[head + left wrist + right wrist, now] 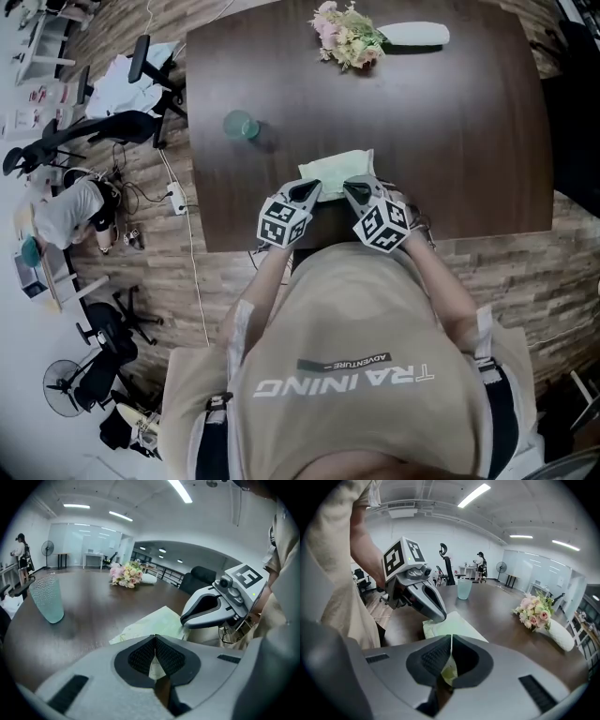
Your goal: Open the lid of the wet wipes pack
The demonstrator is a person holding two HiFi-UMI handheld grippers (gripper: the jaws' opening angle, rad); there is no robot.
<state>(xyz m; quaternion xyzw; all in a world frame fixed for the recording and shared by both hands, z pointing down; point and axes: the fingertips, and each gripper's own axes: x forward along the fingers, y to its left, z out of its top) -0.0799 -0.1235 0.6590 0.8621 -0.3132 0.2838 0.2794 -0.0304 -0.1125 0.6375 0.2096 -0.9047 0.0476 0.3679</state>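
Looking outward from the near edge of the table (450,141), I found both grippers side by side over the near end of the wet wipes pack (333,169), which lay flat close to that edge, about midway across. The left gripper (309,190) had its jaws pressed together at the tips with nothing pinched that I could see; only pale wrapper showed through the gap behind them. The right gripper (354,187), just to its right, was the same: tips together, empty as far as I could judge, and angled down at the pack. Whether either tip touched the wrapper I could not tell, and I could not pick out the lid in any view. I judged this to be the approach. To do it well, I would pin the soft pack with one closed tip, then part the other jaws only enough to catch the lid's lip and lift. Otherwise the pack would likely slide on the smooth wood. Farther off, the cup (240,125) at the left and the flowers (347,37) at the far edge stood well apart.
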